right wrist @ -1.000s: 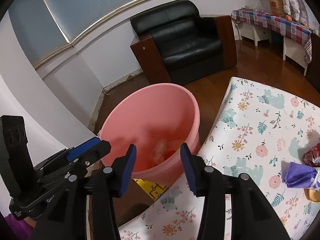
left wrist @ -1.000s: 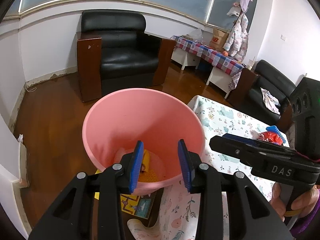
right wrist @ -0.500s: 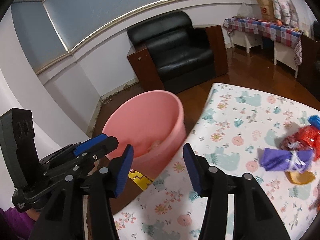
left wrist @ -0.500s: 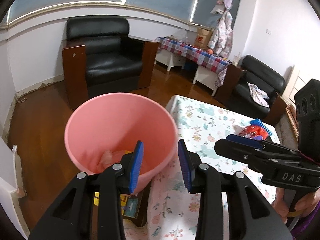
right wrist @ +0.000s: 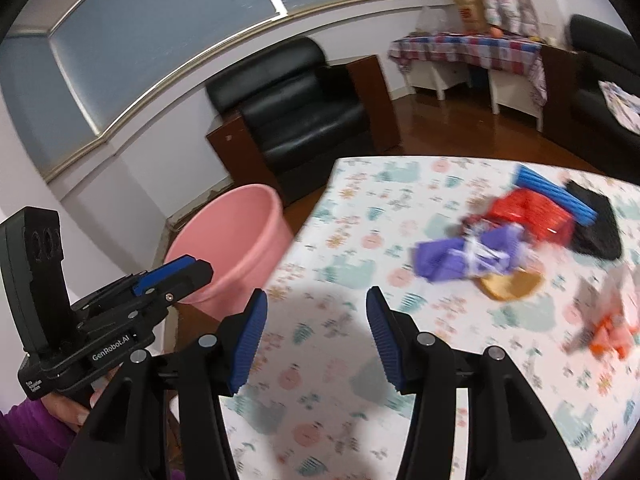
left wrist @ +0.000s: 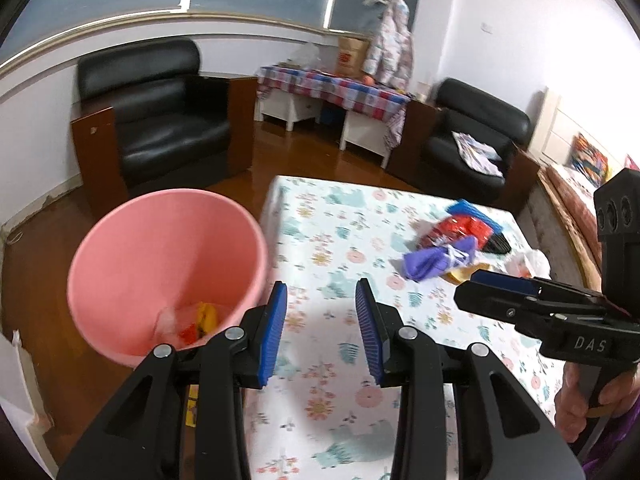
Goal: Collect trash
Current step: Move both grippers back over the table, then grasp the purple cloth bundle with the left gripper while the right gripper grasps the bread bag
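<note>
Swinging away from the pink bin (left wrist: 168, 264), we now face the floral table (left wrist: 332, 240) beside it, where it filled both views a second ago. Trash pile (left wrist: 452, 240) waits mid-table, well beyond the bin. Left gripper (left wrist: 320, 332) and right gripper (right wrist: 314, 336) both gape, empty, ready for another pick.

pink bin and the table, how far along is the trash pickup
Done: the pink bin already holds a few scraps at its bottom. In hand: nothing; the left gripper and the right gripper are both open and empty over the floral table. Left: a pile on the table, including a purple wrapper, a red packet and a blue item.
</note>
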Available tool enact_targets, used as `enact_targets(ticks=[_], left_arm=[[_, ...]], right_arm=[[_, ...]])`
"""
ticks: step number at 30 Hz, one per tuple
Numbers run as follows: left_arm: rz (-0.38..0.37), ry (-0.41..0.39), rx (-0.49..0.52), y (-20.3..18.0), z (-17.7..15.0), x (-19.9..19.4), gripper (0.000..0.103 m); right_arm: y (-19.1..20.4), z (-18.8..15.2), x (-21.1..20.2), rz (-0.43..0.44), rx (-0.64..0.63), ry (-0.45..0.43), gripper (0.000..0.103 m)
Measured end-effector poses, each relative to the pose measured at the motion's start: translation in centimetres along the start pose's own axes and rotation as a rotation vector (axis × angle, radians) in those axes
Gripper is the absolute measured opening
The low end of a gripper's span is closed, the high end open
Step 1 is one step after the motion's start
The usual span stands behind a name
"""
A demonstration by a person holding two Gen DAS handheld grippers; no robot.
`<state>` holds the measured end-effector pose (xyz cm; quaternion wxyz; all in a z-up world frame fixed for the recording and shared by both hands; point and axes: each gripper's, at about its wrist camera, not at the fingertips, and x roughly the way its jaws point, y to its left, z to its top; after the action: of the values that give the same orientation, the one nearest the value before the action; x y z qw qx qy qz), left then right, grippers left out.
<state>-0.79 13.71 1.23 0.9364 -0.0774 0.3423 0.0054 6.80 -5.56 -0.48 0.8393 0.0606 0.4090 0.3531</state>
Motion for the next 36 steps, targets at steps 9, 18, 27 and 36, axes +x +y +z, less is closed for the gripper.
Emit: enact_targets(ticks=[9, 18, 27, 36], left_arm=[[-0.084, 0.052, 0.158, -4.8, 0.4, 2.6, 0.036], [-0.147, 0.099, 0.339, -9.2, 0.7, 6.4, 0.036], [-0.238, 0.190, 0.459, -11.0, 3.1, 12.2, 0.036], [-0.308, 0.259, 0.668, -12.0, 3.9, 16.7, 0.036]], right_arm=[[-5.0, -2.4, -4.7, -0.146, 0.057, -0.110, 0.051], [-11.3, -4.2, -8.0, -0.289, 0.173, -0.149, 0.051], [-15.3, -4.8, -8.2, -0.327, 0.282, -0.133, 0.051], [-17.0, -5.3, -7.4, -0.355, 0.334, -0.100, 0.051]])
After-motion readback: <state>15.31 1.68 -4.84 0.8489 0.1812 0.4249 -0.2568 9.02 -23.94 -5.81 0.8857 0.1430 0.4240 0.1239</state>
